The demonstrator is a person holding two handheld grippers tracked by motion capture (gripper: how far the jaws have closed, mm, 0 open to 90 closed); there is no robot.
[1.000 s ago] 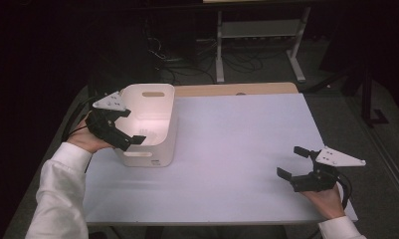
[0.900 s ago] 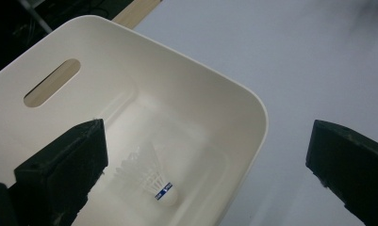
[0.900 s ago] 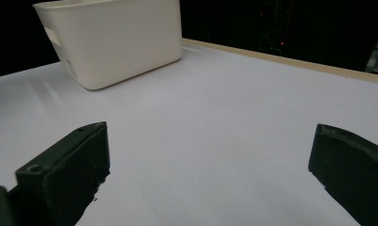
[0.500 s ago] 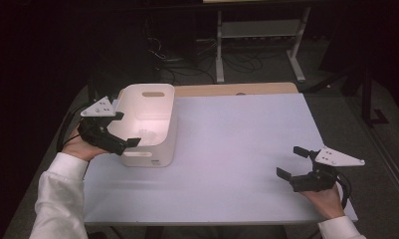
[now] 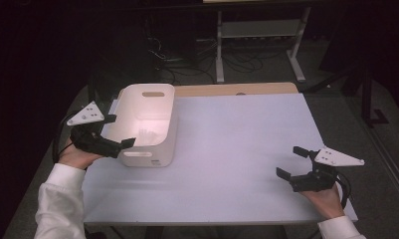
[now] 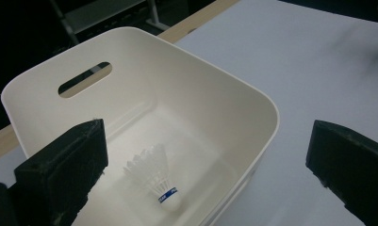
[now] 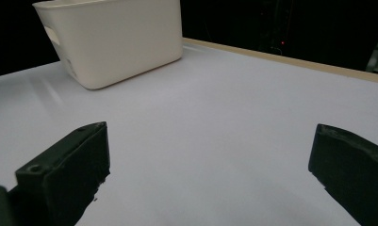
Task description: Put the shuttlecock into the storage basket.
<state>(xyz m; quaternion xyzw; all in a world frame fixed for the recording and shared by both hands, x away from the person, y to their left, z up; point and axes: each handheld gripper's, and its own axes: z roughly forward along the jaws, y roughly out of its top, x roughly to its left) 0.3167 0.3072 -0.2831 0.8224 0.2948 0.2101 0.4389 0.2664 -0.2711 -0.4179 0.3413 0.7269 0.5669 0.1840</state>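
A white bin [image 5: 154,102] with a handle slot stands at the table's left. A white shuttlecock [image 5: 146,134] with a blue band lies on its floor, clear in the left gripper view [image 6: 157,178]. My left gripper [image 5: 119,130] is open at the bin's near left corner, jaws just over the rim and nothing between them. From its own camera, the left gripper [image 6: 208,141] looks down into the bin [image 6: 234,99]. My right gripper [image 5: 292,162] is open and empty, low over the table's near right. In its own view the right gripper [image 7: 210,155] faces the bin [image 7: 116,42] across bare table.
The white table top [image 5: 237,144] has a wooden strip [image 5: 237,88] along its far edge. Beyond it, on the dark floor, stand a metal rack [image 5: 256,30] and loose cables [image 5: 172,59].
My left gripper has drawn back leftward and toward the person, from over the bin's near end to its near left corner. The right gripper has stayed put.
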